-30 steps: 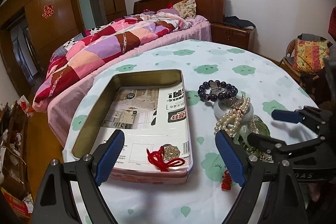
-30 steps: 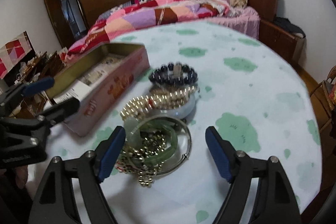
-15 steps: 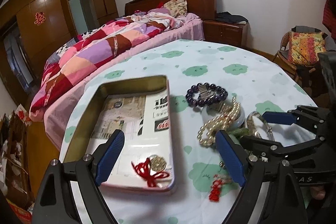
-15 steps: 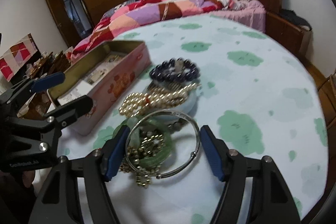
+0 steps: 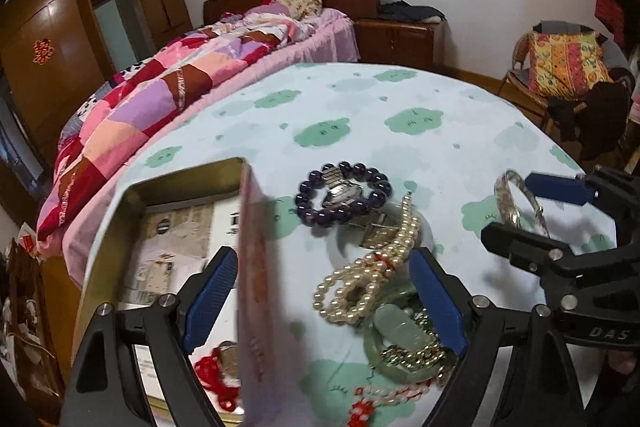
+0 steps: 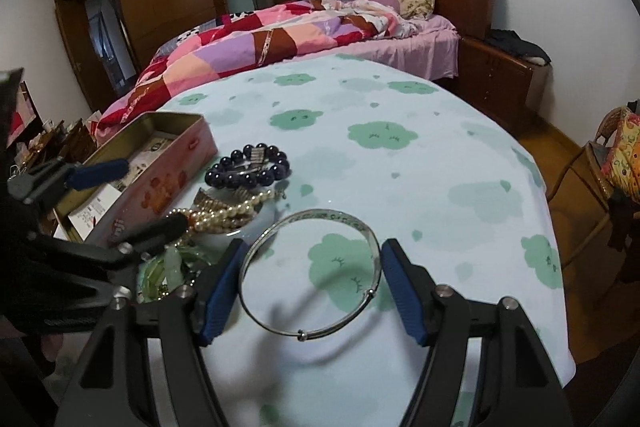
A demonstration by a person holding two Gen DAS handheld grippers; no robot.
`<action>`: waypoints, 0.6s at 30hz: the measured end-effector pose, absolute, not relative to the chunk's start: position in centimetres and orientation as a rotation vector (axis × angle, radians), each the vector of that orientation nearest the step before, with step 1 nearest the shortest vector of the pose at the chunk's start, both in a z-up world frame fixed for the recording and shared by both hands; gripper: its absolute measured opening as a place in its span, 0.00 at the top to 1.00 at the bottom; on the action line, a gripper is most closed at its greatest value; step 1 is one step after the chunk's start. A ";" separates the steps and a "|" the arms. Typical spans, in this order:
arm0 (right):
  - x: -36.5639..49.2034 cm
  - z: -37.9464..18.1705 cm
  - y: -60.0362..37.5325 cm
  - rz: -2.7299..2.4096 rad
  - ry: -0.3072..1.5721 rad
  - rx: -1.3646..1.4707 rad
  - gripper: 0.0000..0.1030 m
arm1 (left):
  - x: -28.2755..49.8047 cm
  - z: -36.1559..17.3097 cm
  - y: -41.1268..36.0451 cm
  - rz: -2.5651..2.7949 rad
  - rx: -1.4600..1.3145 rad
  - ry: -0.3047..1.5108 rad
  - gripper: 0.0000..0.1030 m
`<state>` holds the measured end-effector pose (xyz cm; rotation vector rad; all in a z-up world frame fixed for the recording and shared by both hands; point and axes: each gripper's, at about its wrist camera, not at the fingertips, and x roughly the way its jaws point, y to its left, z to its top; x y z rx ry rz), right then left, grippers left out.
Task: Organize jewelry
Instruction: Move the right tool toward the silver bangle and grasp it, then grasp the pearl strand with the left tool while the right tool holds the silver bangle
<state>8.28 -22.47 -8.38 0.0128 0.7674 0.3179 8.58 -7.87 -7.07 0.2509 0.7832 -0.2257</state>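
Right gripper [image 6: 310, 291] clamps thin silver bangle [image 6: 310, 273], lifted clear; left gripper [image 5: 320, 301] jaws released; carry level, release low inside pink tin box [image 6: 160, 173] far left

Left tool [image 5: 322, 299] hangs wide open, straddling the tin's [image 5: 252, 267] pink wall. Inside the tin lies a red-tasselled charm [image 5: 218, 367]. On the desk [image 5: 360, 115]: a dark bead bracelet [image 5: 344, 193], pearls [image 5: 372, 267], a green bangle [image 5: 400, 347]. The right tool [image 5: 536, 207] grips a silver bangle [image 5: 516, 201].

One tin [image 5: 168, 227], two bangles [image 6: 310, 273].
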 end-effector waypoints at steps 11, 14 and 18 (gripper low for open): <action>8.1 -7.9 -22.9 0.305 0.745 0.015 0.32 | 8.0 -6.9 -8.3 -0.353 0.217 0.790 1.00; 8.0 -7.8 -22.9 0.304 0.741 0.014 0.32 | 7.2 -5.8 -7.9 -0.371 0.202 0.768 1.00; 7.9 -7.7 -22.7 0.305 0.734 0.010 0.32 | 6.6 -4.6 -7.3 -0.374 0.176 0.739 1.00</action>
